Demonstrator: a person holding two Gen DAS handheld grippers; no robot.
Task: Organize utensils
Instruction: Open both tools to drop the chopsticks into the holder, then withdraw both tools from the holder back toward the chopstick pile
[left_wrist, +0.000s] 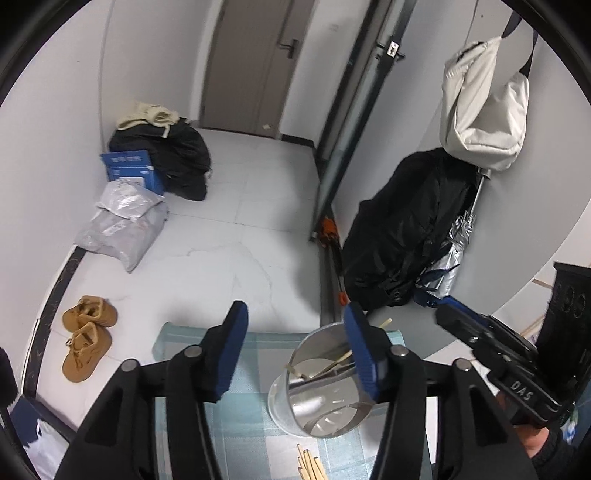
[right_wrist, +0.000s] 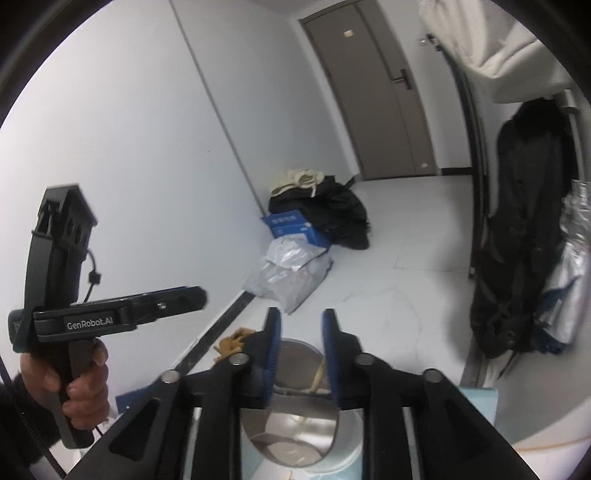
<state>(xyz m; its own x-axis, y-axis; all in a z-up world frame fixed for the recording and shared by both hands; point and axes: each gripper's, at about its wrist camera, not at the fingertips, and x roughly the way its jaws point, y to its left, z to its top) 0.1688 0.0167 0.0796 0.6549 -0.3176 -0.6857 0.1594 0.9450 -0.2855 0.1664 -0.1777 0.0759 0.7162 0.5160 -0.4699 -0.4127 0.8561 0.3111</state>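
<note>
Two grippers (left_wrist: 295, 325), one metal cup (left_wrist: 321, 384), two tan boots (left_wrist: 86, 338), one blue box (left_wrist: 131, 168)

- Location type: home, entry hallway.
- Ahead of the tongs: closed grey door (left_wrist: 255, 62) with lever handle, white walls, pale tiled floor (left_wrist: 258, 206).
- Ahead-left, against the wall: heap of dark clothing (left_wrist: 177, 158), blue box (left_wrist: 129, 166), grey mailing bags (left_wrist: 122, 225).
- Left of the left tongs: pair of tan boots (left_wrist: 86, 338) on the floor.
- Right: black coat (left_wrist: 402, 229) and white bag (left_wrist: 484, 107), both hanging.
</note>
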